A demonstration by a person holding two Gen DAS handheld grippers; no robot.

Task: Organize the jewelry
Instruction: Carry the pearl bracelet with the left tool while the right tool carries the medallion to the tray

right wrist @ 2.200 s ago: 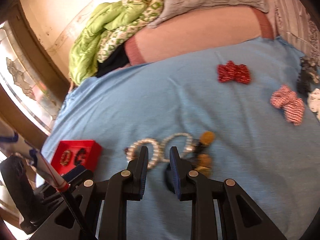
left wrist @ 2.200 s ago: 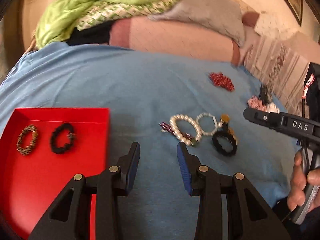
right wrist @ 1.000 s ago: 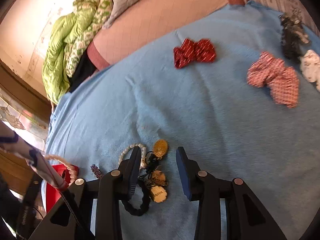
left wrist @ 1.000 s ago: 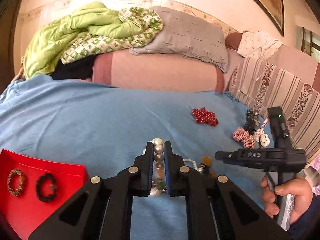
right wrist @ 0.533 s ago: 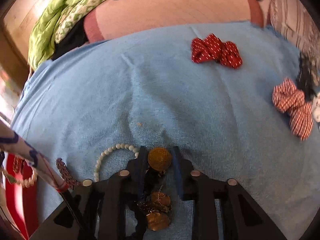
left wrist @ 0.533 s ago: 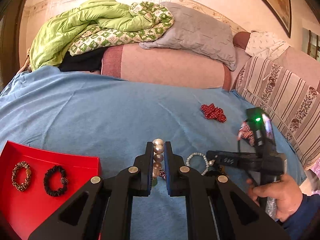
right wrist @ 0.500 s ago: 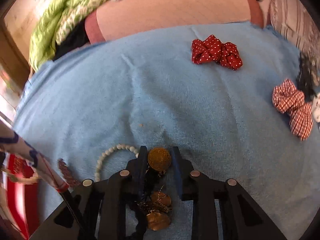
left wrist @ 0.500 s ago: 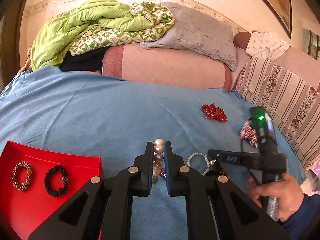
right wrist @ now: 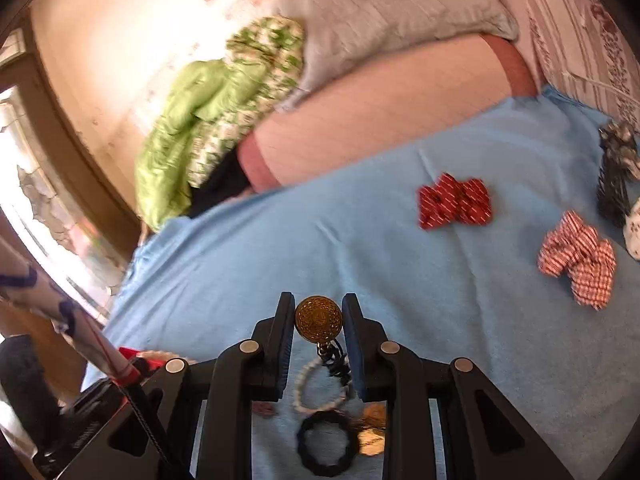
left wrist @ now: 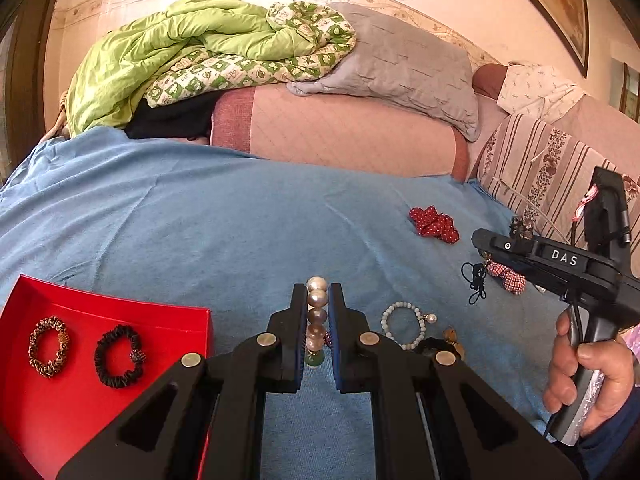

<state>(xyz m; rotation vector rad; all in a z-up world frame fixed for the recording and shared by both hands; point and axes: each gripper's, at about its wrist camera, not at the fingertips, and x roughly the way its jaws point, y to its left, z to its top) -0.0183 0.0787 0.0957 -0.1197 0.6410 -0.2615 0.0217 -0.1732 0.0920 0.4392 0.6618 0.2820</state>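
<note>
Left gripper (left wrist: 317, 312): closed on a pearl bracelet (left wrist: 316, 318), big pearls stacked in a column between the pads, a green bead at the bottom; lifted above the blue bedspread (left wrist: 240, 220). Right gripper (right wrist: 318, 320): narrow, closed on a round gold medallion (right wrist: 319, 318), a dark cord and chain dangling below it.

Red tray (left wrist: 120, 312) at the near left corner of the bed, holding a brown-gold beaded bracelet (left wrist: 48, 346) and, just beside it to the right, a black beaded bracelet (left wrist: 118, 356), the two apart.

On the bedspread near the front edge, right of the left gripper: a small white bead bracelet (left wrist: 402, 324) lying flat, with gold charms (left wrist: 452, 338) near it. From the right wrist view, below the held medallion: a black ring-shaped bracelet (right wrist: 328, 446) flat on the cloth, gold charms touching its right side, white beads just behind it; a small purple piece (right wrist: 264, 408) to the left, blurred.

Farther toward the right edge of the bed: a red dotted bow (left wrist: 434, 220), a red checked bow (right wrist: 576, 260), and a dark hair clip (right wrist: 614, 172) beyond, all well apart from the tray. Dark cord loop (left wrist: 476, 280) hanging under the right gripper in the left wrist view.

Along the head of the bed: pink bolster (left wrist: 340, 132), green quilt (left wrist: 180, 52) and grey pillow (left wrist: 400, 56) piled on top.
</note>
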